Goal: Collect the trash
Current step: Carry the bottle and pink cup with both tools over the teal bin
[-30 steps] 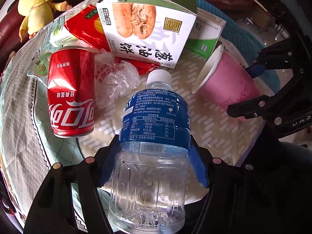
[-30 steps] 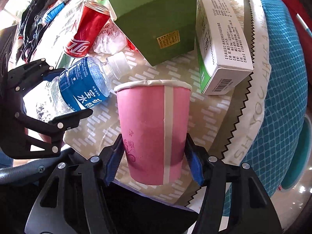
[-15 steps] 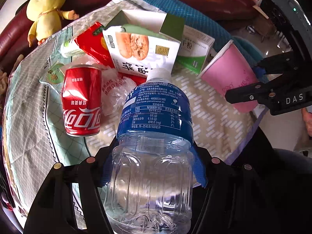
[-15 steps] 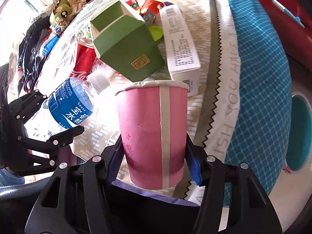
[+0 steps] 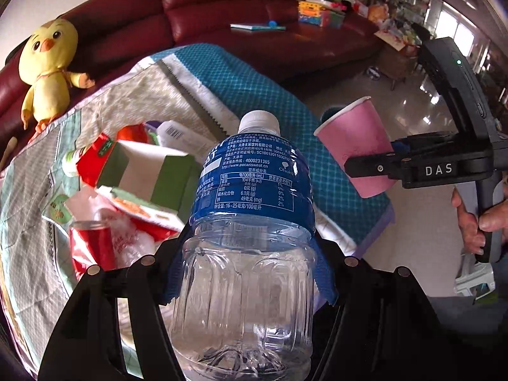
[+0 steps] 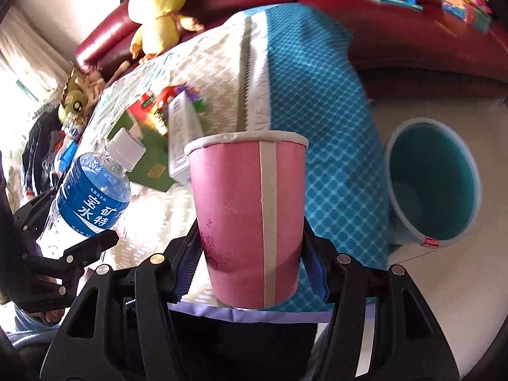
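My left gripper is shut on a clear plastic bottle with a blue label and white cap, lifted off the table. My right gripper is shut on a pink paper cup, held upright above the table's edge. In the left wrist view the pink cup hangs at the right, past the table, in the right gripper. In the right wrist view the bottle sits at the left in the left gripper. A teal trash bin stands on the floor at the right.
On the cloth-covered table lie a red cola can, a green-and-white food box, a red packet and a crumpled plastic bag. A yellow plush chick sits on a red sofa. A hand grips the right handle.
Both grippers have risen and swung away from the table toward its right edge, carrying the bottle and the cup. The teal bin has come into the right wrist view.
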Available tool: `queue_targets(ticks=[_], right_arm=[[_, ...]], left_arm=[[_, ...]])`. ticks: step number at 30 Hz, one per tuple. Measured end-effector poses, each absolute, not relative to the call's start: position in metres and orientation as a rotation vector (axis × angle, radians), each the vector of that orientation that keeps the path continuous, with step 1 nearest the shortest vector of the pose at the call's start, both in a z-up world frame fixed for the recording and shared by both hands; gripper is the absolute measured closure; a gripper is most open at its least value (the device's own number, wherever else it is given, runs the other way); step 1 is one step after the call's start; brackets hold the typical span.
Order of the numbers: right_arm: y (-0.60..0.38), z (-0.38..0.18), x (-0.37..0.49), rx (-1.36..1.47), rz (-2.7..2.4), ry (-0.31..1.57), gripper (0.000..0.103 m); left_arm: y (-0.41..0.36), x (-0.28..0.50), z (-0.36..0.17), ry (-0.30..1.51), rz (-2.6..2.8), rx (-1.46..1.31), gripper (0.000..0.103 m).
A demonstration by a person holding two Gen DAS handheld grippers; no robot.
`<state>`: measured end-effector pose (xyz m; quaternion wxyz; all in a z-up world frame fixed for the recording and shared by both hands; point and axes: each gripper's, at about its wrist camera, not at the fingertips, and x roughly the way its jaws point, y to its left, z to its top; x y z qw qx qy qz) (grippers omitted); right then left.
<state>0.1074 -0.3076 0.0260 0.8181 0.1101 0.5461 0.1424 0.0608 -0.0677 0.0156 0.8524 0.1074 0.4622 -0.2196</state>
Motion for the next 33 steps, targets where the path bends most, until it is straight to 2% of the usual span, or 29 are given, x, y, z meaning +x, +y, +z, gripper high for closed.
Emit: queue_targets(ticks=[8,16,23,33], right_arm=[[-0.430,0.023,0.107,0.393,0.065,1.084,0.047],[-0.534,-0.022,0.112,0.549,-0.095,1.102,0.047],[-0.574,-0.062,0.127,0.623,-0.126,1.176,0.047],[-0.607,-0.083,0.138,0.659,-0.173,1.211,0.047]], left_arm=[[-0.171,0.108,0.017,0.960,-0.585,0.262,0.036],[-0.273,0.162,-0.021,1.030,-0.660,0.323,0.036],[-0.331,0.197,-0.061,1.100,-0.702,0.358,0.036],[-0.387,0.243,-0.102,1.160,-0.706,0.348,0.036]])
